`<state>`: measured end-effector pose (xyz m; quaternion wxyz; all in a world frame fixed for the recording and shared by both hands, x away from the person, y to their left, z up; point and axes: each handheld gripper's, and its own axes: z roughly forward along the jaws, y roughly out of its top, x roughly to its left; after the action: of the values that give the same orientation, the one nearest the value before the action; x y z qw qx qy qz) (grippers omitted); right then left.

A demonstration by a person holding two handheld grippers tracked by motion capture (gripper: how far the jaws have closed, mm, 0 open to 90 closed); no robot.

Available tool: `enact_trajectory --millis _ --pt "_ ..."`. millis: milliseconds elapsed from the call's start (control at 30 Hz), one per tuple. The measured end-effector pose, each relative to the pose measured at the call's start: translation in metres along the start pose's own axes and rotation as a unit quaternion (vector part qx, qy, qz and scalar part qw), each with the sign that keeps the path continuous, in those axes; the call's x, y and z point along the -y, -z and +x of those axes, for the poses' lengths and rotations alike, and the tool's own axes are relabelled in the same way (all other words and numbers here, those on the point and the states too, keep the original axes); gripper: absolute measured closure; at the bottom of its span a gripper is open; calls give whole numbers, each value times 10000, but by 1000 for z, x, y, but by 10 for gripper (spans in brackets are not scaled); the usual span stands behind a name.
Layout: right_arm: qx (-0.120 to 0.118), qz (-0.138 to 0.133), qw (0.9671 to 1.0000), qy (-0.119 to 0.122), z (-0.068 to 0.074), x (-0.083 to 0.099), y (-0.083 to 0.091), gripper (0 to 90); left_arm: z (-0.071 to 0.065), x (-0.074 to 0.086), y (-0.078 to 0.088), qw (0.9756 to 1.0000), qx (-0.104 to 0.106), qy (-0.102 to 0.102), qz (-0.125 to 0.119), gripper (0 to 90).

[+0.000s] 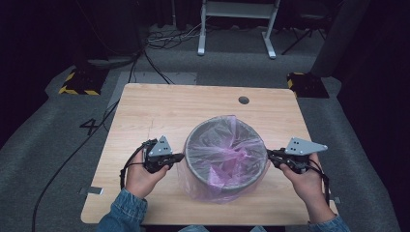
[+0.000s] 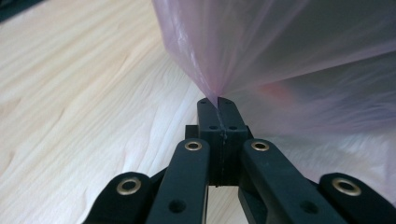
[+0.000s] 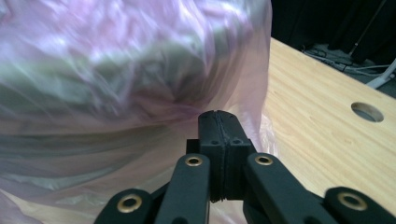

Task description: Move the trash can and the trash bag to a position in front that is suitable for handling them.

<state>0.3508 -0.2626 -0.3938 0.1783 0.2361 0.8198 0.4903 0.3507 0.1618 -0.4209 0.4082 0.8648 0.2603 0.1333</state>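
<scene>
Both hands enter from the desk's near edge. Left gripper (image 2: pixel 217 105) is clamped on the pink bag (image 1: pixel 227 150); right gripper (image 3: pixel 219 119) pinches its opposite side, apparently to stretch it over the bin (image 1: pixel 193 140) standing mid-desk (image 1: pixel 159 104).

Your forearms run off the bottom edge of the high view, sleeves cut short. The pink bag (image 1: pixel 227 154) drapes over the bin (image 1: pixel 193 145), so you cannot see the bin's base or floor. In the right claw view the bag (image 3: pixel 116 70) is smeared by blur. In the left claw view the bag (image 2: pixel 280 56) overruns the top and right edges.
</scene>
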Motion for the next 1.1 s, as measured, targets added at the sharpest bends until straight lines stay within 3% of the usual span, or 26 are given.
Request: enact_trajectory --millis 167,367,433,500,533,567,600,633,733,867,933,1000,1067,1100 --pt "-38 322 9994 -131 -7 14 -8 900 11 15 -4 9992 -208 232 232 900" --pt "-97 828 9956 -431 -16 45 -12 900 20 33 -7 9975 -350 449 426 900" --pt "-108 977 9939 -497 -16 54 -11 900 21 40 -5 9969 -341 584 401 900" --pt "-121 1066 9926 -569 -16 61 -8 900 22 45 0 9966 -273 745 223 900" --pt "-103 1070 9925 -579 -16 61 -5 900 21 47 5 9963 -302 801 116 855" --pt "-54 1046 9930 -552 -16 61 -1 824 21 47 10 9963 -397 760 6 730" --pt "37 1006 9935 -530 -16 59 3 682 19 46 15 9963 -441 729 -121 634" --pt "104 943 9944 -476 -16 57 8 571 17 44 21 9966 -432 666 -237 553" --pt "140 689 9972 -249 -12 48 20 373 5 33 34 9972 -258 394 -584 380" --pt "-96 383 9992 -12 0 29 27 298 -13 9 35 9966 30 -63 -817 259" --pt "-269 359 9990 89 6 21 23 291 -20 -1 30 9958 196 -169 -876 222" --pt "-334 405 9985 173 9 15 17 299 -23 -9 23 9957 223 -200 -876 198" --pt "-370 474 9980 207 8 13 10 374 -20 -14 17 9967 211 -257 -746 174" --pt "-432 493 9976 230 6 12 7 472 -20 -14 17 9967 211 -257 -746 168"
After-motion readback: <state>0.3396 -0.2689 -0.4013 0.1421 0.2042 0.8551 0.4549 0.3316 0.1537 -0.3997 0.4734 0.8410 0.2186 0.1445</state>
